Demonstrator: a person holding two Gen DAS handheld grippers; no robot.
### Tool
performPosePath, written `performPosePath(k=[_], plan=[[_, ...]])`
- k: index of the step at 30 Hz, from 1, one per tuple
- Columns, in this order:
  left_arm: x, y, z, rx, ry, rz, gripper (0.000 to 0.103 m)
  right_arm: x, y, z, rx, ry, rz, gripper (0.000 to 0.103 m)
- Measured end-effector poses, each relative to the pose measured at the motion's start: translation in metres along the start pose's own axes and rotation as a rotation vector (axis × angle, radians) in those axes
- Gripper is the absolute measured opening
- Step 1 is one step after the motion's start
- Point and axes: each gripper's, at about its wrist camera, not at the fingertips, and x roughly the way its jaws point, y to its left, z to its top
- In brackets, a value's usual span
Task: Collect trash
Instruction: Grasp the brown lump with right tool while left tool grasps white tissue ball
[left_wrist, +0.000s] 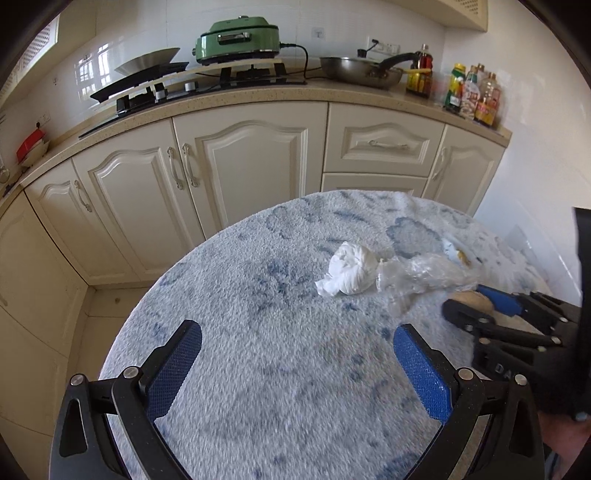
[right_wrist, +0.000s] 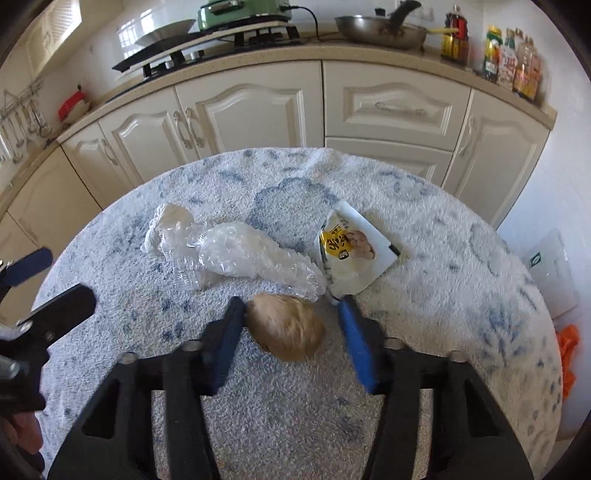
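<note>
A round table with a blue-white fluffy cover (left_wrist: 258, 295) (right_wrist: 443, 277) carries the trash. A crumpled white tissue (left_wrist: 351, 271) (right_wrist: 168, 225) lies mid-table, beside a crinkled clear plastic bag (left_wrist: 424, 275) (right_wrist: 251, 262). A white and yellow snack wrapper (right_wrist: 351, 251) lies to the right of the bag. A tan crumpled paper ball (right_wrist: 286, 326) (left_wrist: 476, 301) sits between the fingers of my right gripper (right_wrist: 291, 314); the left finger touches it, the right stands a little apart. My left gripper (left_wrist: 297, 339) is open and empty, short of the tissue.
Cream kitchen cabinets (left_wrist: 240, 158) stand behind the table, with a stove, green cooker (left_wrist: 238, 38), pan (left_wrist: 360, 70) and bottles (left_wrist: 472, 92) on the counter. An orange thing (right_wrist: 567, 354) and a white board (right_wrist: 550, 269) lie beyond the table's right edge.
</note>
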Motion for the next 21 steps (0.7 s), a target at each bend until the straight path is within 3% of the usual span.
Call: performPosePath(k=[12, 15, 16, 18, 19, 21], plan=[[0.078, -0.019, 0.027, 0.091, -0.001, 0.040, 0.099, -0.007, -0.015, -0.001, 0.040, -0.001, 0.037, 0.035], [0.090, -0.024, 0.031, 0.093, 0.012, -0.035, 0.079, -0.007, -0.017, -0.003, 0.049, 0.005, 0.044, 0.035], [0.096, -0.025, 0.032, 0.086, 0.027, -0.073, 0.063, -0.008, -0.018, -0.003, 0.054, 0.007, 0.049, 0.035], [0.096, -0.026, 0.030, 0.080, 0.019, -0.093, 0.045, -0.012, -0.018, -0.004, 0.059, 0.004, 0.055, 0.035], [0.097, -0.025, 0.030, 0.072, 0.021, -0.117, 0.028, -0.014, -0.018, -0.005, 0.058, 0.001, 0.056, 0.035], [0.096, -0.020, 0.031, 0.051, 0.026, -0.134, 0.027, -0.019, -0.019, -0.007, 0.062, -0.004, 0.057, 0.035]])
